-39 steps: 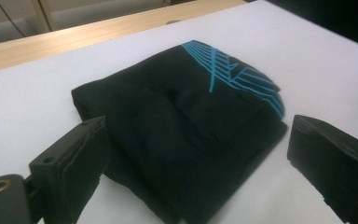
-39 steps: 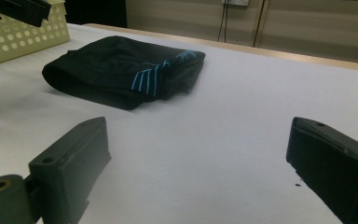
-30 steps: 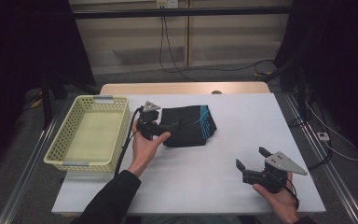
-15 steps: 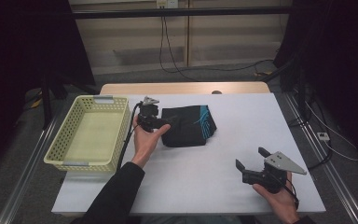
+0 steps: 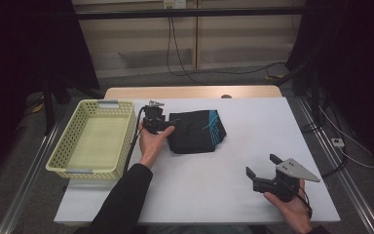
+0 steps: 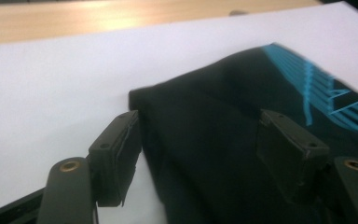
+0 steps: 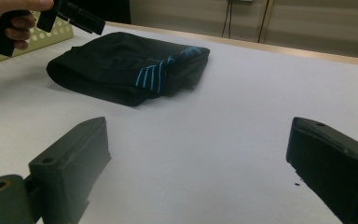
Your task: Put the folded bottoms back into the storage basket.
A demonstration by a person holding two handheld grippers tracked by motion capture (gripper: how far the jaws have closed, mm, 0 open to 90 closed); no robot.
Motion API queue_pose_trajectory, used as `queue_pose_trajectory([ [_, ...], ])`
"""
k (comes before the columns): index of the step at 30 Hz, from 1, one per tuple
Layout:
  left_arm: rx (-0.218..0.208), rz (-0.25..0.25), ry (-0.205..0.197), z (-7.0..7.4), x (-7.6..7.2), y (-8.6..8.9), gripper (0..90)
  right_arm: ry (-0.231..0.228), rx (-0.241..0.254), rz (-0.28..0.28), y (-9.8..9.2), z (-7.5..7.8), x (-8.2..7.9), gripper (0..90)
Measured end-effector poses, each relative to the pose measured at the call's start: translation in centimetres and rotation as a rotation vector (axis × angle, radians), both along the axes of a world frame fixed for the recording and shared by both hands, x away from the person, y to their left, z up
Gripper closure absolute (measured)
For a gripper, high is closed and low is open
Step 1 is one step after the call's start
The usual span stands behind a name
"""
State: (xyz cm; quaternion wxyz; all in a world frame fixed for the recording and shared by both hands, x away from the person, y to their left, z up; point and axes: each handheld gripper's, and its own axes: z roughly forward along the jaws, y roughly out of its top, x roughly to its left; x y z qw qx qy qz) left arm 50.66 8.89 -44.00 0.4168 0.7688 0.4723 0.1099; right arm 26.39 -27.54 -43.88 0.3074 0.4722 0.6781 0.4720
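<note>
Fingers (image 6: 116,163) of the left gripper (image 5: 168,126) straddle the near-left corner of a folded black garment (image 5: 195,131) with blue stripes. They have just been closing but are partly open, with cloth between them and not yet pinched. The garment lies mid-bench beside a yellow basket (image 5: 58,151). The right gripper (image 5: 263,171) hovers well apart, its fingers (image 7: 70,163) wide and empty.
</note>
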Motion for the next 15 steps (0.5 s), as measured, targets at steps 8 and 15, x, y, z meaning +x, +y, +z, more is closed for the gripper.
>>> queue_pose_trajectory([
  [8,0.014,0.045,0.081,-1.5,0.8,0.4,27.5,0.003,-0.001,0.001,0.0,0.0,0.0,5.6],
  [15,0.001,0.046,0.132,-2.3,0.9,0.1,30.2,0.008,0.001,0.004,0.0,0.0,0.0,5.5],
])
